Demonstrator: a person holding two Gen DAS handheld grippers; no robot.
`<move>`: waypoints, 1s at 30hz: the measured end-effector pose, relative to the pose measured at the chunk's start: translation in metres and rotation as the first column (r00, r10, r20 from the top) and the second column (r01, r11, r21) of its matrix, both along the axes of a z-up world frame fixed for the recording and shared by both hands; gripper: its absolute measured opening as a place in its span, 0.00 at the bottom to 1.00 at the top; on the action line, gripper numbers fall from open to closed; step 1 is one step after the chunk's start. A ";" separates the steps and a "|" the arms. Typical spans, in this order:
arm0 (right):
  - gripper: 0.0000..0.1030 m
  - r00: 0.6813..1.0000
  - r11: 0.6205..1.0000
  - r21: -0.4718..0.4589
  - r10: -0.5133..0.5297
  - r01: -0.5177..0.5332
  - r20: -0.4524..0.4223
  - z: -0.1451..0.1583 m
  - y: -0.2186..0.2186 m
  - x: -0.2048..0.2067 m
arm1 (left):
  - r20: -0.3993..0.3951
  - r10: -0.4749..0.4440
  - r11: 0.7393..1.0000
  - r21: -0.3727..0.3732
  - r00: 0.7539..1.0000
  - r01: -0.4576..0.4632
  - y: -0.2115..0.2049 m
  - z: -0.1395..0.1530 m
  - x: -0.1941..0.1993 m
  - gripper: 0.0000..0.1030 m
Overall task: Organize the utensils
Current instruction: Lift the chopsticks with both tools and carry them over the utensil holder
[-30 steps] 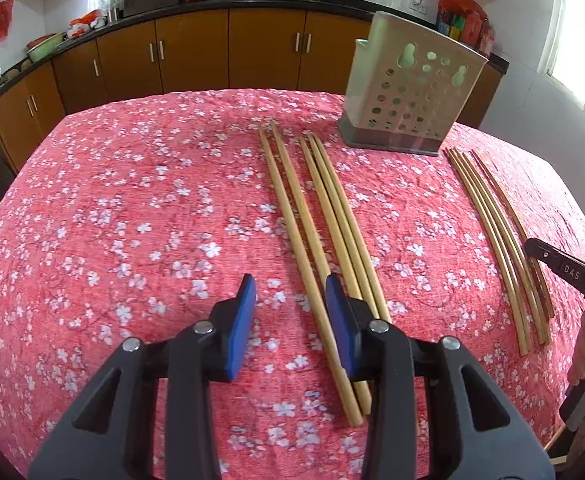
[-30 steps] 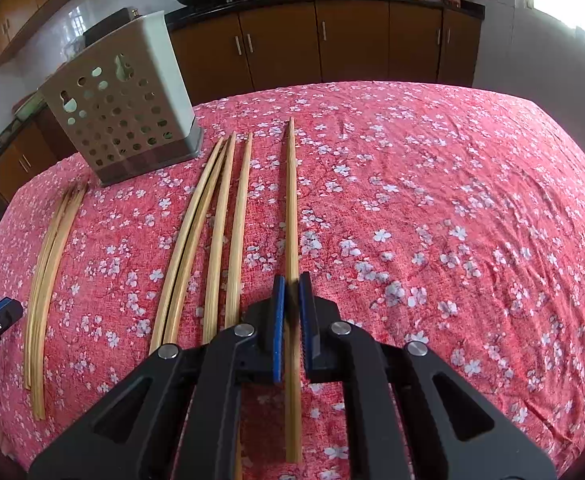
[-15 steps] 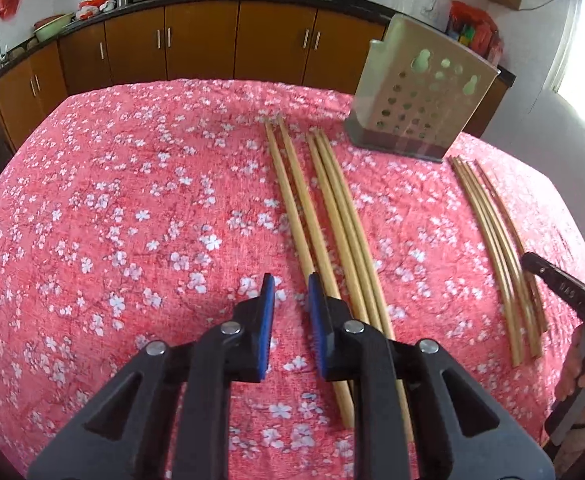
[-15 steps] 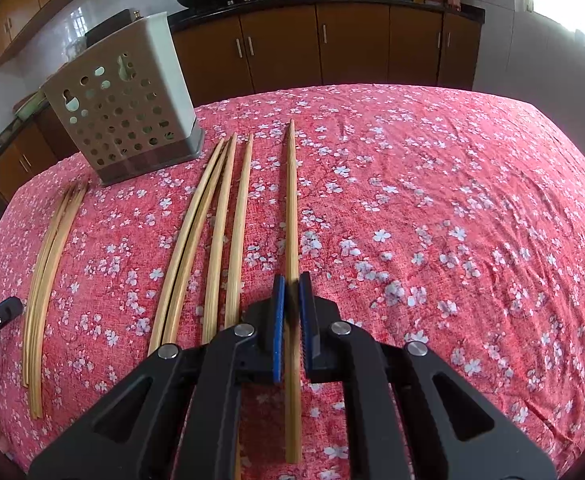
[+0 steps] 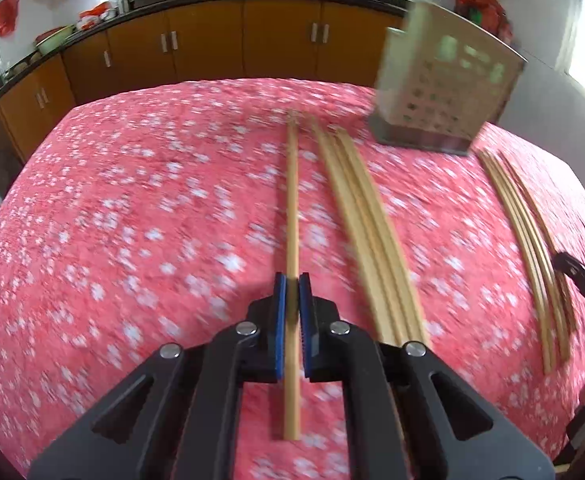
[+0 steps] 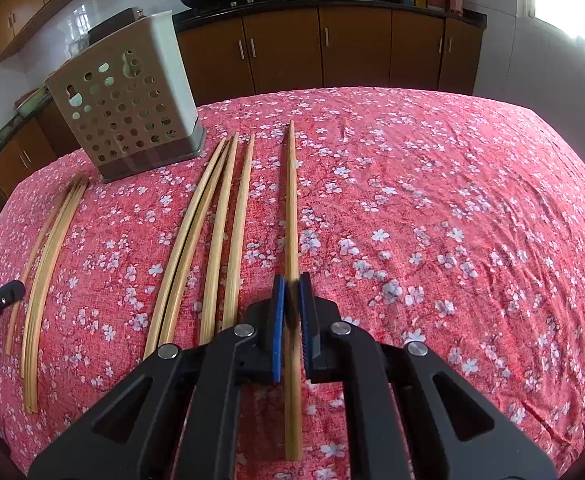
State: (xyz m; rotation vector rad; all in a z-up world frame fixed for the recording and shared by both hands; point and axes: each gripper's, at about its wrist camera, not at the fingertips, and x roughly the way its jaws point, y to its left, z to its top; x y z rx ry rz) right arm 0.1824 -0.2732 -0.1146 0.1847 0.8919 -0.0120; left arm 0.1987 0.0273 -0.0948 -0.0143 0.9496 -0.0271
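Chopsticks are what you're sorting, and you have one in each claw. Your left claw [image 5: 291,292] is clamped on a single chopstick [image 5: 292,208] that runs from near to far over the red floral desk [image 5: 132,220], with a bundle [image 5: 368,232] just to its right and a thinner group [image 5: 524,232] farther right. Your right claw [image 6: 291,292] is likewise clamped on its own lone stick [image 6: 291,208], set apart to the right of four others [image 6: 216,232].

Expect these to be light, stiff and smooth, so they may pivot or slide between the pads. You grip each toward its near end; a hold closer to the middle would likely swing less on the way to the perforated holder [image 6: 124,108] at the far side.

Lettering on the claw body at the frame edge is too blurred to read.
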 end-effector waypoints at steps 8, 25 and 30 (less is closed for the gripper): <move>0.08 0.998 0.998 0.036 -0.061 0.060 0.007 -0.002 -0.026 0.020 | 0.043 0.034 0.999 -0.001 0.999 -0.034 0.026 -0.001 0.018 0.09; 0.08 0.999 0.999 0.013 -0.044 0.044 0.006 0.000 -0.026 0.001 | 0.045 0.021 1.000 -0.023 0.999 -0.020 0.036 0.000 0.002 0.08; 0.08 0.999 0.999 0.011 -0.044 0.044 0.013 0.004 -0.026 -0.004 | 0.039 0.002 1.000 0.019 0.999 -0.003 0.032 0.002 0.000 0.08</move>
